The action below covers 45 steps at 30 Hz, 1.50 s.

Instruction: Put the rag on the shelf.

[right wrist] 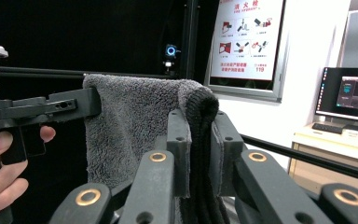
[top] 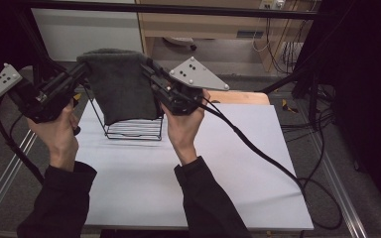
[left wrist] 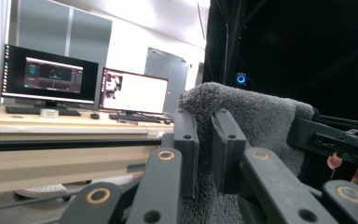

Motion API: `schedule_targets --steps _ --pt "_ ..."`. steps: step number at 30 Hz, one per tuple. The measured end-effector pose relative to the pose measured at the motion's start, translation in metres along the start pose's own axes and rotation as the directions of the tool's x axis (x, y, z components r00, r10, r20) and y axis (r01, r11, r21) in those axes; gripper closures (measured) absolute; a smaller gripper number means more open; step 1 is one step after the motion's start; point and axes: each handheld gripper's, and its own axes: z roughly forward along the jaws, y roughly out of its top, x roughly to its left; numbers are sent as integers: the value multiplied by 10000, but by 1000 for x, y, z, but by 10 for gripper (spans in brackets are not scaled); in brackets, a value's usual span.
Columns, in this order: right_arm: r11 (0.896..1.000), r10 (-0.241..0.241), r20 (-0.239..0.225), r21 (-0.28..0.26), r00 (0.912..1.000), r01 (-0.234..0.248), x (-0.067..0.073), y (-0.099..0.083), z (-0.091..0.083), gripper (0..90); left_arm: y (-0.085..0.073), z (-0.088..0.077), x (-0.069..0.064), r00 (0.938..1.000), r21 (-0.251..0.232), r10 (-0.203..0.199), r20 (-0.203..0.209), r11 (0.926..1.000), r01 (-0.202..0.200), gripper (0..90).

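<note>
White table: wire rack stands behind hanging grey towel.

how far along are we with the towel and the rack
Done: the grey towel is off the table, with the left gripper and right gripper each clamped on a top corner. In hand: it hangs spread above the black wire rack. Left, probably: lowering it onto the rack and letting go.

Dim overall, black edges, soft focus
</note>
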Motion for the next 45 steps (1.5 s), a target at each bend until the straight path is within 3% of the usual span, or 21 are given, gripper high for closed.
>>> schedule_targets --steps 20,32,45 --pt "9999 -76 -67 -123 9999 75 2 29 48 810 32 6 28 9986 -428 -118 -525 9990 96 815" --pt "10000 -39 -58 -60 10000 38 -6 38 75 810 46 18 44 9965 -305 -21 -832 9995 -5 816" --pt "9998 -36 138 -192 9999 39 -24 47 91 810 60 44 55 9953 -53 134 -954 9999 -140 815"
